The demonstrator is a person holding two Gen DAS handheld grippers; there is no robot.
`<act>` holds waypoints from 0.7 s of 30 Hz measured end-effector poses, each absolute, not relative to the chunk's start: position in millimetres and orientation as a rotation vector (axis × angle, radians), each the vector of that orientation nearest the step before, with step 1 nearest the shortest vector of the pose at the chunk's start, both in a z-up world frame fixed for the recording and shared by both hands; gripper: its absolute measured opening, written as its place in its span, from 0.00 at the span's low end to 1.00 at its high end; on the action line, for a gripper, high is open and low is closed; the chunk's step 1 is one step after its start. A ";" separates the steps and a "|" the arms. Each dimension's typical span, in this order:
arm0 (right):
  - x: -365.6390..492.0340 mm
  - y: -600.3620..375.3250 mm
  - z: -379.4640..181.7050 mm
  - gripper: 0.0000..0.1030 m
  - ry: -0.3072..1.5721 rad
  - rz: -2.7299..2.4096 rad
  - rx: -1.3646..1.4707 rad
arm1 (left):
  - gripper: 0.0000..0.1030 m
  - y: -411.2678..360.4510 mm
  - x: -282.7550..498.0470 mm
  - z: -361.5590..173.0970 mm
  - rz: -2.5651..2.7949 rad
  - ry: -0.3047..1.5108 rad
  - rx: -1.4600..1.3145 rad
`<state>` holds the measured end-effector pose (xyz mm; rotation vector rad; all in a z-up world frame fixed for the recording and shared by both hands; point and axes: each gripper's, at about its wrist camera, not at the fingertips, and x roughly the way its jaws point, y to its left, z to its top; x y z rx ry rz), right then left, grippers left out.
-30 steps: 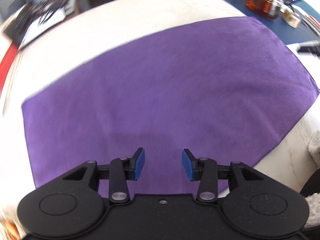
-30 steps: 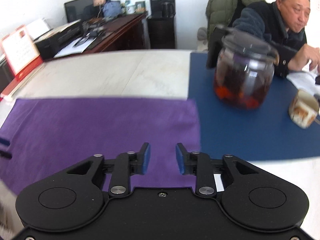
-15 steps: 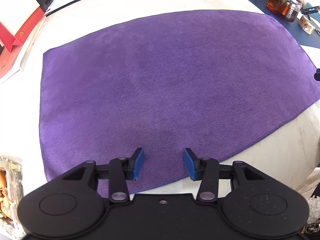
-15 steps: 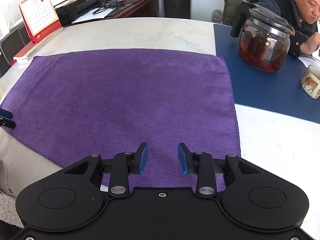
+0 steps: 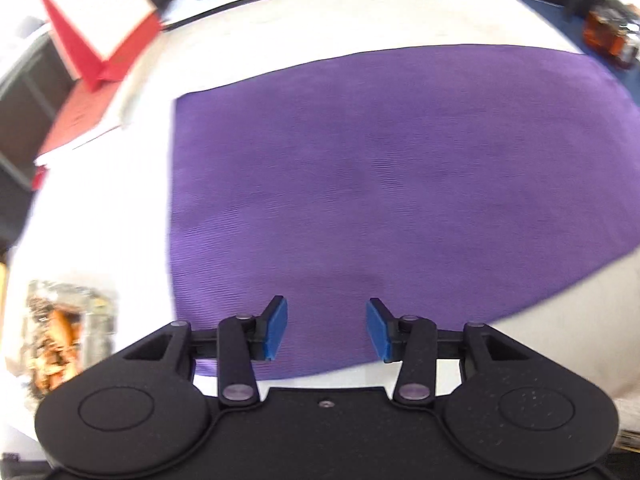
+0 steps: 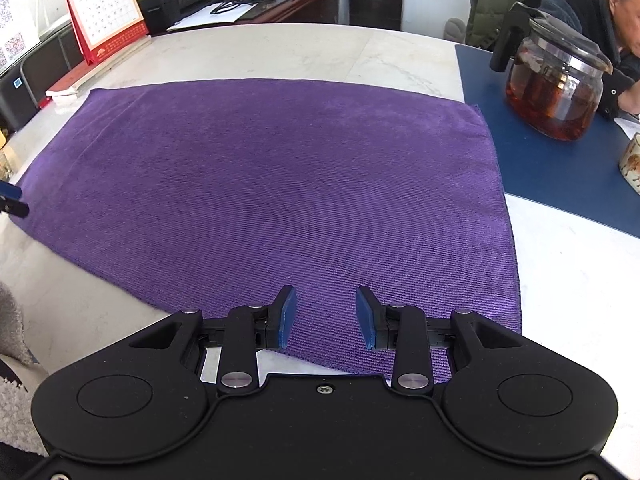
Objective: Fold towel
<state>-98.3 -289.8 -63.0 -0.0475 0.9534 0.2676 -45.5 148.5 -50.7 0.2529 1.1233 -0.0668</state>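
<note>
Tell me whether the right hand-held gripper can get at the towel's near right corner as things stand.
Probably yes. The right hand-held gripper is open over the purple towel near its front edge, and nothing lies between it and that corner; the teapot stands well away.

Open right claw (image 6: 326,316) over flat towel (image 6: 280,184)

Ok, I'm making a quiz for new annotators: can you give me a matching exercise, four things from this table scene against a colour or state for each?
Things:
1. towel
2. glass teapot
3. desk calendar
4. right gripper

Descriptions:
A. red base, standing upright
B. open, holding nothing
C. purple, spread flat
D. holds dark reddish tea, stands on the blue mat

Pairs: 1-C, 2-D, 3-A, 4-B
</note>
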 end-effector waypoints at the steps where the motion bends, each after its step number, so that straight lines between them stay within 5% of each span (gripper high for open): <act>1: -97.4 -288.6 -63.8 0.31 0.954 0.268 -0.049 | 0.40 151.6 -45.1 -52.1 -0.050 1.126 0.245; 21: -92.9 -276.2 -74.0 0.48 0.979 0.307 -0.058 | 0.51 192.8 -53.1 -54.2 0.085 1.151 0.018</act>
